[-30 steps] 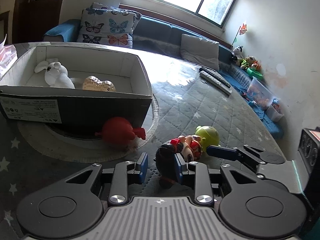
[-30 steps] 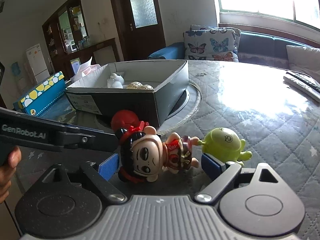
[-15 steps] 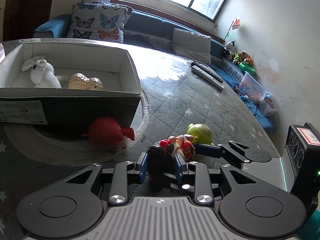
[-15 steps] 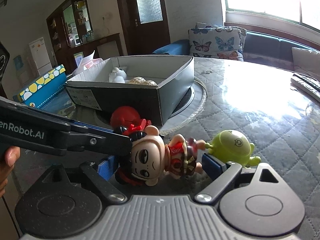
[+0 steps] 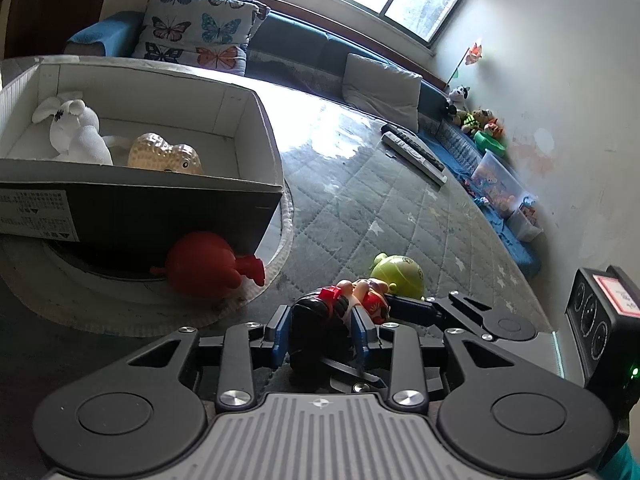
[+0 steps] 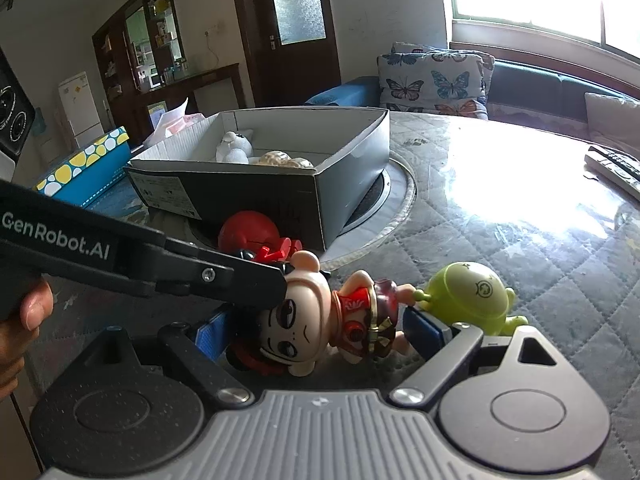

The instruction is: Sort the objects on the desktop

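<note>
A doll figurine (image 6: pixel 320 320) with black hair and a red dress lies on its back on the quilted table. My left gripper (image 5: pixel 320 330) is shut on the doll's head (image 5: pixel 320 316); its arm crosses the right wrist view (image 6: pixel 160 264). My right gripper (image 6: pixel 316 330) is open, its blue pads either side of the doll. A green alien toy (image 6: pixel 472 296) lies right beside the doll's feet, also in the left wrist view (image 5: pixel 398 276). A red round toy (image 5: pixel 204 266) rests against the open cardboard box (image 5: pixel 248 192), which holds a white plush (image 5: pixel 76 132) and a tan toy (image 5: pixel 164 156).
The box stands on a round white turntable (image 5: pixel 280 236). Two remote controls (image 5: pixel 416 152) lie far across the table. A blue dotted box (image 6: pixel 80 168) stands beyond the cardboard box. A sofa with butterfly cushions (image 5: pixel 196 36) runs behind the table.
My left gripper moved in over the doll's head and closed on it. The right gripper stayed open around the doll.
</note>
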Available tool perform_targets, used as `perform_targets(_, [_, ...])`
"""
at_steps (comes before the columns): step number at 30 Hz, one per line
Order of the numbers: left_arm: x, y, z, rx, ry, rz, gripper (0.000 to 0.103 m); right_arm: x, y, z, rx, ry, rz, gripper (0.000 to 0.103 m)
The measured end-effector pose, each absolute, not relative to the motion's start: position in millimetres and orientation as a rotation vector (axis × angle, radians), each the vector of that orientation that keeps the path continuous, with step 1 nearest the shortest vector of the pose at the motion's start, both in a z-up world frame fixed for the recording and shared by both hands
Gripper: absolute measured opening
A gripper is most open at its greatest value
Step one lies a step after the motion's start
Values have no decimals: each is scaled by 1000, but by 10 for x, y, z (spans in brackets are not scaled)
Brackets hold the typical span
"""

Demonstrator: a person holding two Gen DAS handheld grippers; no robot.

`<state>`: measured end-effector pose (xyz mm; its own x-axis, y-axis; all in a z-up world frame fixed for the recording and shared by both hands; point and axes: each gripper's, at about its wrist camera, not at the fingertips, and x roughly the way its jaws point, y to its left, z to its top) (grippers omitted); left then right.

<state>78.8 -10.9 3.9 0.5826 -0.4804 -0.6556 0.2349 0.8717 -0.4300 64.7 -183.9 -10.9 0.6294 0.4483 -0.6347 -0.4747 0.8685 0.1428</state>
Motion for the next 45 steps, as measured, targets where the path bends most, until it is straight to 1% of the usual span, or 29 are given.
perform_targets(20, [776, -43, 55, -328, 848, -448, 33, 675, -1850, -94, -50, 719, 518, 91])
perform_targets(25, [711, 46, 147, -345, 816, -448, 33, 645, -1789, 22, -73, 696, 524, 91])
perform_targets(33, [666, 379, 485, -375, 696, -402, 33, 714, -1490, 393, -163, 603, 575, 91])
perform_targets(40, [894, 773, 766, -365, 601, -329, 33, 1090, -1035, 682, -195, 525, 641, 91])
perform_targets(45, [1178, 1056, 781, -367, 599, -297, 33, 1395, -716, 670, -190, 531, 654, 91])
